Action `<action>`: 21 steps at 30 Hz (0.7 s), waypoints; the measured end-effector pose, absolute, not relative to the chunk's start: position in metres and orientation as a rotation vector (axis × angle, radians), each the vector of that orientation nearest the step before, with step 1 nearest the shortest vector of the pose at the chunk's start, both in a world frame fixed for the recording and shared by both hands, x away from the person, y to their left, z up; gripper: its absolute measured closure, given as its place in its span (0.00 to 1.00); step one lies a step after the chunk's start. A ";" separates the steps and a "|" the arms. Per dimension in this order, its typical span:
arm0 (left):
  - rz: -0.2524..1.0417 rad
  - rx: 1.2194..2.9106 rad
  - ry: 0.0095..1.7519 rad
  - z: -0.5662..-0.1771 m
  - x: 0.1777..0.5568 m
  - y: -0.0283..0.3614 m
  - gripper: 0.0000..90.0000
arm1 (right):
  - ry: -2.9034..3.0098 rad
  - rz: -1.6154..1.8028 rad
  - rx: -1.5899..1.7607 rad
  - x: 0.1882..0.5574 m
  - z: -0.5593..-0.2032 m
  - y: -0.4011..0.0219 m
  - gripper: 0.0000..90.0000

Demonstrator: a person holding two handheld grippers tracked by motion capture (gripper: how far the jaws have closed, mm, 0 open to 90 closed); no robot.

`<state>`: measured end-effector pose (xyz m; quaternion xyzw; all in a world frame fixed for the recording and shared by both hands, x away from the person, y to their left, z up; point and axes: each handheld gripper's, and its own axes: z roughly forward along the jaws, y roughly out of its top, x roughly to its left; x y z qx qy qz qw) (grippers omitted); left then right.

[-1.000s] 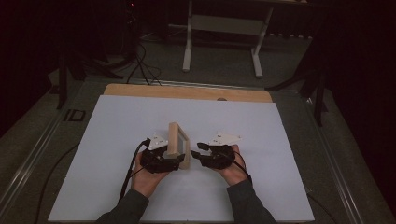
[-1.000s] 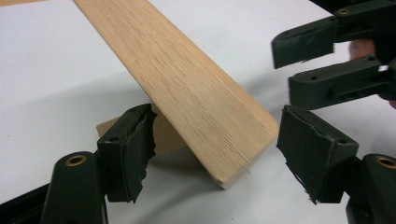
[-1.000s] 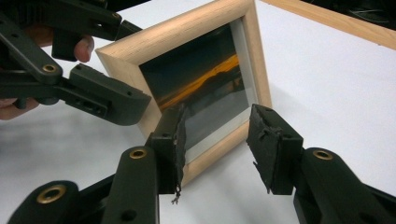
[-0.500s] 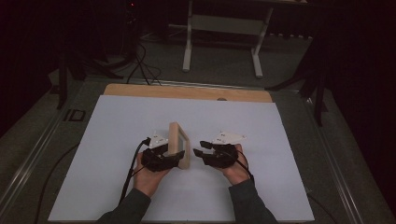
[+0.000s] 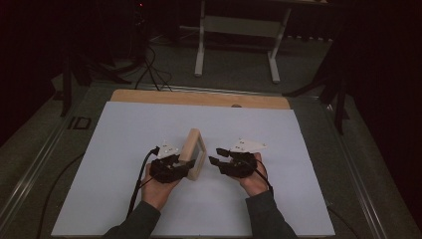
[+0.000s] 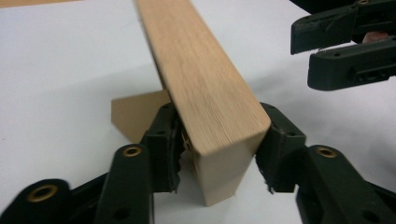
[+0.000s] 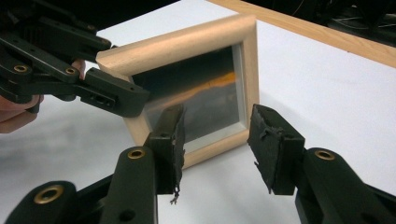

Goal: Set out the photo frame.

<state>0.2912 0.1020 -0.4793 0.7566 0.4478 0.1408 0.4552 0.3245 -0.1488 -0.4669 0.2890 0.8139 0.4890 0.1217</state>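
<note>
- Upright near the middle of the white table sheet (image 5: 124, 149), a wooden picture frame (image 5: 193, 158) is stood on its edge.
- Its near end is pinched by the left gripper (image 6: 217, 140), whose jaws have just been closing onto it.
- At three o'clock of the frame, the right gripper (image 5: 215, 155) is held just apart, its jaws spread and empty.

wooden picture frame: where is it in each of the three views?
High view: the wooden picture frame stands upright at table centre, between the hands.
Left gripper view: its near corner sits between that gripper's own jaws.
Right gripper view: upper centre, glass side showing.
Shared landmark: the white table sheet.
</note>
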 end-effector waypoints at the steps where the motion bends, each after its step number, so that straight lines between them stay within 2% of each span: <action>1: 0.349 1.869 1.102 -0.479 0.291 0.102 0.65 | 2.366 1.431 0.850 0.325 -0.466 -0.150 0.61; 21: 0.405 1.926 1.037 -0.478 0.287 0.097 0.68 | 2.262 1.474 0.887 0.326 -0.453 -0.159 0.62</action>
